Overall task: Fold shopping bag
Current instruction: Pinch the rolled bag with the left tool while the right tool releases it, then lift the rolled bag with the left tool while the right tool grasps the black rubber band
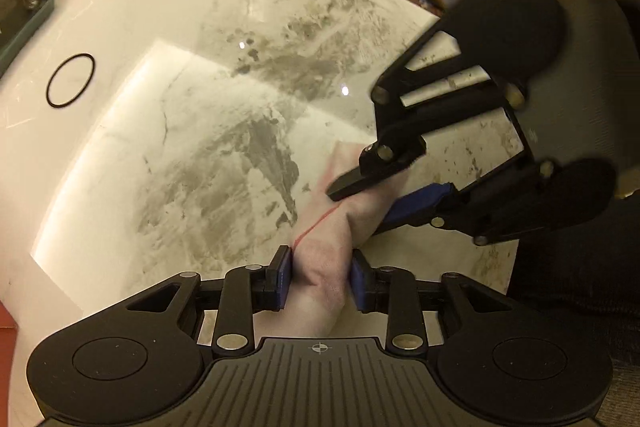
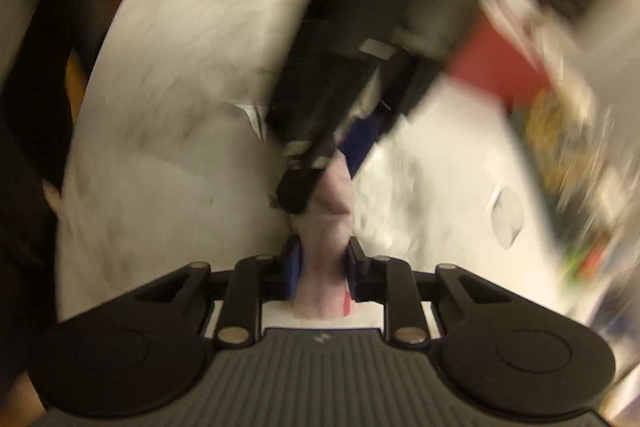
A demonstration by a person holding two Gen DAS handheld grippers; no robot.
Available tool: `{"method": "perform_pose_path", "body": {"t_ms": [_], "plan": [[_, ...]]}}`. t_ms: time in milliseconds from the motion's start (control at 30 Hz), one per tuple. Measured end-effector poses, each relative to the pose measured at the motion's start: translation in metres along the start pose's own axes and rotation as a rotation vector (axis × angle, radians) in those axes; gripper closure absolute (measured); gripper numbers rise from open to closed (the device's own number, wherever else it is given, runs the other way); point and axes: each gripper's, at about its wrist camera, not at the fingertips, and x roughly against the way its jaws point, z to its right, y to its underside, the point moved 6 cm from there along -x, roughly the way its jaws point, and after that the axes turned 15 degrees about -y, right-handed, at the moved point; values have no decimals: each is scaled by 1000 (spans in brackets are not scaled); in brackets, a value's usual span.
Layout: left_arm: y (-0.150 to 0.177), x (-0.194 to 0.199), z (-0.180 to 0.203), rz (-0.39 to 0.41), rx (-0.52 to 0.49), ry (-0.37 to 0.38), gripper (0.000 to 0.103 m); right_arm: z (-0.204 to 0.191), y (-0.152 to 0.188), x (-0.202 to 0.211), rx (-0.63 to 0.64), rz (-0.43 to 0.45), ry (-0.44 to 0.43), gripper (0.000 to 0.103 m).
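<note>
Left claw (image 1: 320, 279): pads closed against both sides of a narrow bundled band of the shopping bag (image 1: 320, 247), a pale pink film with a thin red line along it. The grip sits across the band's width, which in my judgement keeps the gathered layers from springing open.

Right claw (image 1: 362, 201): seen from the left wrist view, one black finger lies over the band and the blue-padded finger under it, further along the same strip. The right wrist view, though heavily blurred, shows the pink material (image 2: 322, 275) filling the gap between that claw's pads (image 2: 292, 269), so I read it as clamped on the bag as well. The left claw (image 2: 320, 163) appears there just ahead, on the same strip.

Position of the bag: stretched as a short rope between the two claws, low over the marble desk (image 1: 200, 107); whether its underside touches the surface cannot be told. Holding at two close points suggests the strip is being twisted or doubled over, a late stage of the fold.

Surroundings: a black ring (image 1: 71, 80) and a green tray (image 1: 24, 23) lie well apart at the desk's far edge, clear of the work.
</note>
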Motion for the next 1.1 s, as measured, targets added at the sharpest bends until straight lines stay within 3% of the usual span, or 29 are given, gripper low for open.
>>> {"method": "perform_pose_path", "body": {"t_ms": [67,167,300,400,600,767,867,933,1033,1100], "plan": [[0,8,7,54,-69,-80,64,15,-2,2,-98,17,-96,83],[3,17,26,149,-259,-205,61,38,-5,4,-242,48,-235,83],[8,14,38,191,-359,-267,61,67,-7,2,-387,48,-400,83],[13,9,51,197,-506,-348,61,80,-9,-2,-463,43,-478,83],[15,19,56,232,-545,-346,62,97,0,-7,-630,105,-604,83],[12,17,47,163,-407,-283,74,99,-5,-10,-675,110,-623,81],[21,16,24,136,-160,-160,75,96,-11,-5,-649,107,-609,72],[34,17,3,123,32,-82,75,99,-15,12,-616,171,-573,69],[52,18,-21,99,220,-6,76,122,-9,37,-641,285,-392,69],[57,15,-32,78,286,21,76,132,3,42,-630,242,-194,70]]}}
